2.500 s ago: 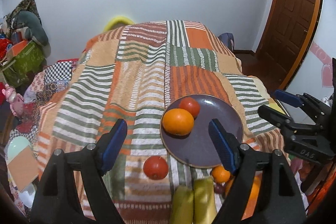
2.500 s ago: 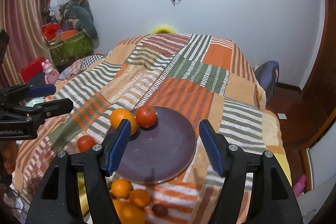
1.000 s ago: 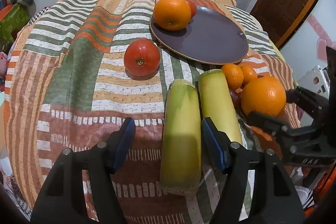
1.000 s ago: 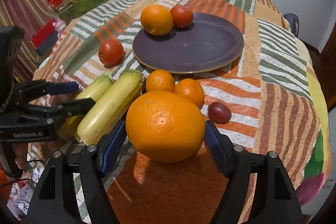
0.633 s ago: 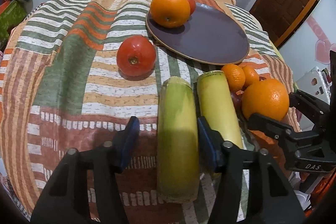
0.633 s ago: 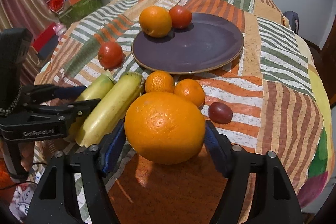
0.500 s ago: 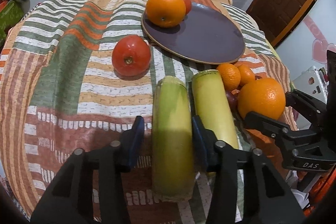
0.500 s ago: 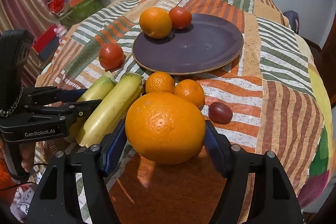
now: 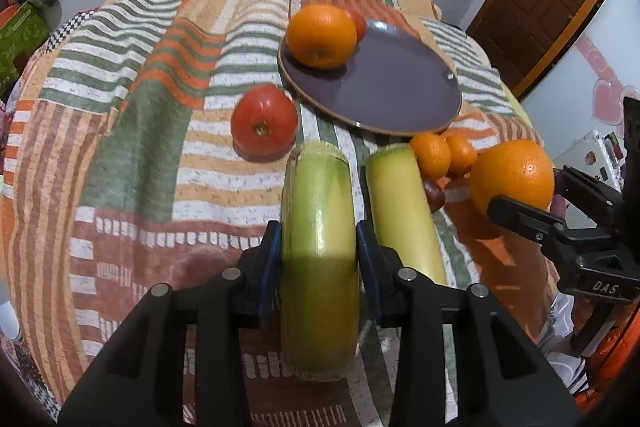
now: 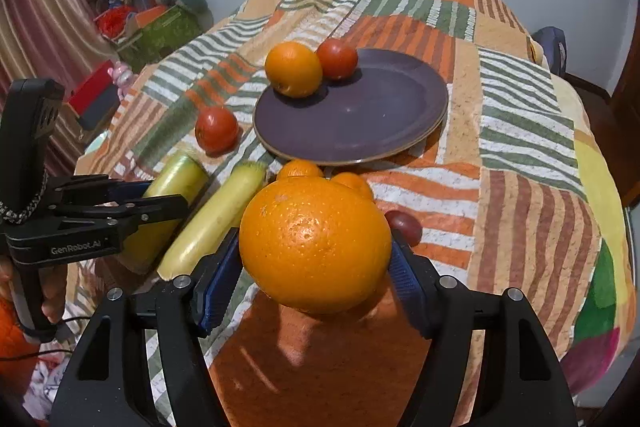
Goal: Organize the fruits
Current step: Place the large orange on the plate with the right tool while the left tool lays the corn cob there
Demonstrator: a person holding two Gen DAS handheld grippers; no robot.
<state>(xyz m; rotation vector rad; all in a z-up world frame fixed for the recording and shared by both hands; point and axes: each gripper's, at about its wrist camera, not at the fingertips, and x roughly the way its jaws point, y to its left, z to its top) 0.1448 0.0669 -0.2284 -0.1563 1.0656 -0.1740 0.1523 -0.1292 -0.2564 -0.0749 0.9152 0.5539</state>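
The left gripper [image 9: 318, 251] has its jaws pressed against both flanks of a yellow-green gourd [image 9: 318, 247], gripping it across its width. The gourd's long axis runs straight out from the jaws toward 12 o'clock in the left wrist view, so the grip sits about midway along it and the far blunt end points at the purple plate [image 9: 400, 95]. It appears to lie on or barely above the patchwork-covered surface [image 9: 132, 131]; which of the two, the frames do not settle. A second gourd [image 9: 402, 211] lies just beside it at 3 o'clock, roughly parallel and not touching the jaws.

The right gripper [image 10: 316, 267] is clamped on a large orange [image 10: 315, 243], held clear above the cloth with its shadow underneath. From those jaws the plate [image 10: 400, 131] lies at 12 o'clock, beyond two small mandarins [image 10: 300, 169] and a dark plum [image 10: 404, 225] at 2 o'clock.

On the plate, another orange [image 10: 293, 69] and a tomato [image 10: 337, 59] crowd the far-left rim at about 10 o'clock, leaving the near and right parts bare. A loose tomato [image 9: 264, 125] sits between the gripped gourd's tip and the plate edge, at 11 o'clock from the left jaws.

Judging by this, the right hand is nearer open plate space; the gourd would need to travel lengthwise past the loose tomato.
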